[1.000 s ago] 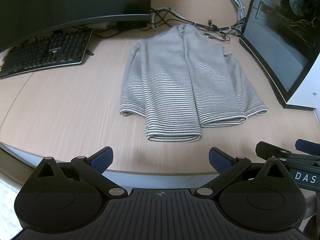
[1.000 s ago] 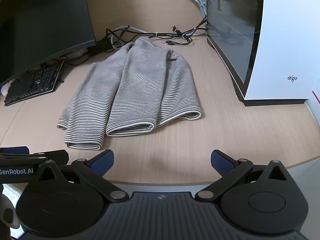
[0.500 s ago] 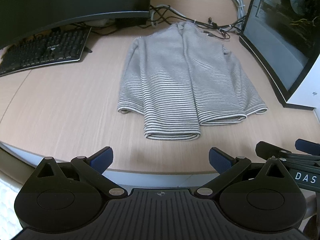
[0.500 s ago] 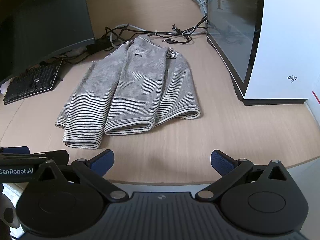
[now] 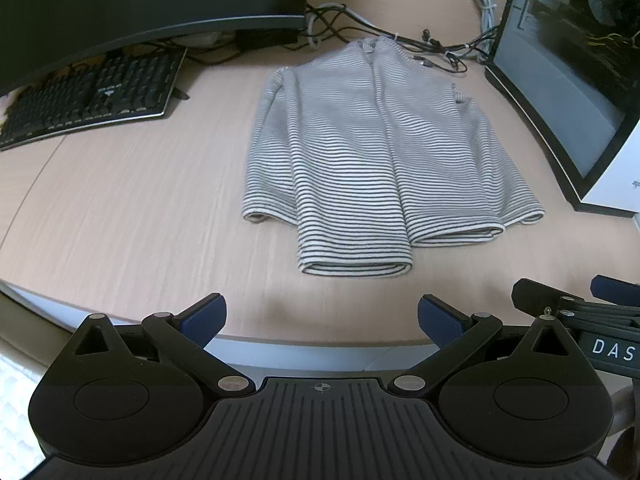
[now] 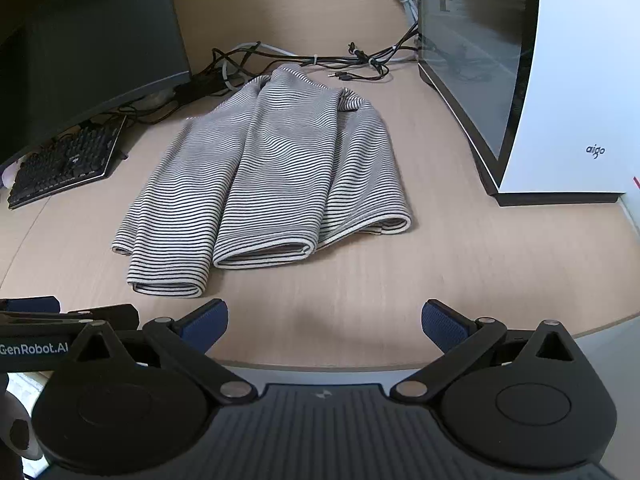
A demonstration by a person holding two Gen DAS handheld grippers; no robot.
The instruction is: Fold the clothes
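Both cameras are edging closer to the striped shirt [image 5: 372, 160]; left gripper [image 5: 320, 316] and right gripper [image 6: 324, 320] are hanging wide open, empty.

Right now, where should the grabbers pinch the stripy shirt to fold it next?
Probably at the bottom hem of the striped shirt, the edge nearest the grippers. It lies flat with its sleeves already folded in, and the doubled hem ends stick up a little, so fingers could slide under. The left gripper and right gripper are both open, so come in low from the near side of the desk.
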